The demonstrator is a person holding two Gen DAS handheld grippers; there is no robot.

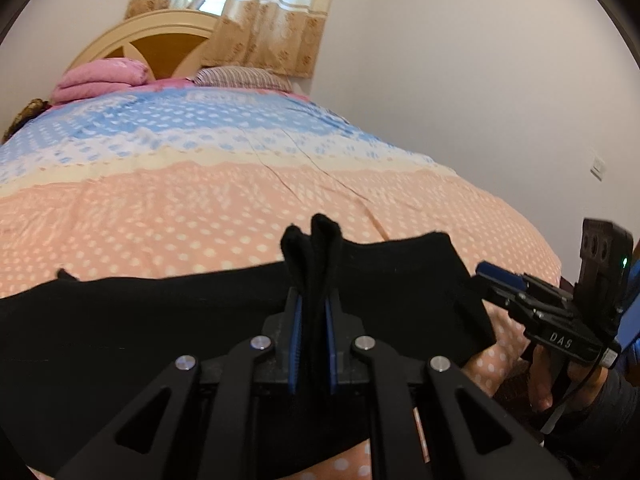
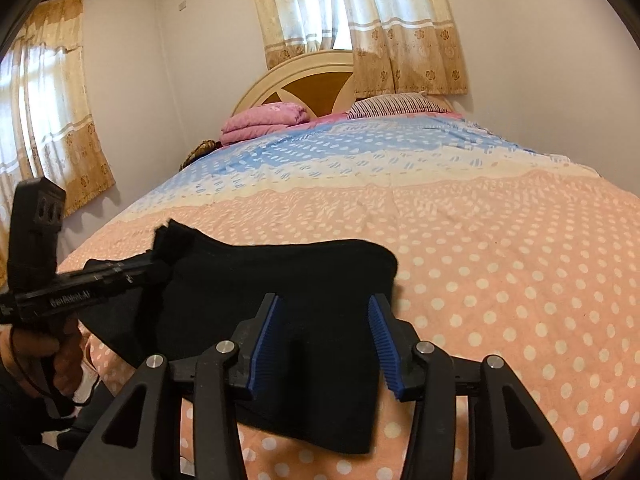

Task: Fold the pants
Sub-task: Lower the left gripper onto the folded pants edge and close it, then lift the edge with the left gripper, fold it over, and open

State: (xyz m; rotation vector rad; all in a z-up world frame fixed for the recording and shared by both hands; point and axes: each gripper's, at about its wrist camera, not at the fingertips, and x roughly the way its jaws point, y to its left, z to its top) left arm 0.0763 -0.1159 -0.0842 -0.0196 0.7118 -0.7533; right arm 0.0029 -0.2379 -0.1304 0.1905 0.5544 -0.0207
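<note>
1. Left tongs (image 1: 314, 312) clench a bunched ridge of the pants (image 1: 160, 320); right tongs (image 2: 324, 344) gape, released, over the cloth's near end.
2. Pants run crosswise, leftward from the left tongs, on the bed (image 2: 500, 260) near its foot edge.
3. Beyond: pillow (image 2: 394, 105), headboard (image 2: 304, 80), curtains (image 2: 400, 32).

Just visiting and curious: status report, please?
Left gripper shut on black pants. Right gripper open over the pants. Bedspread ahead, nothing in the way.
</note>
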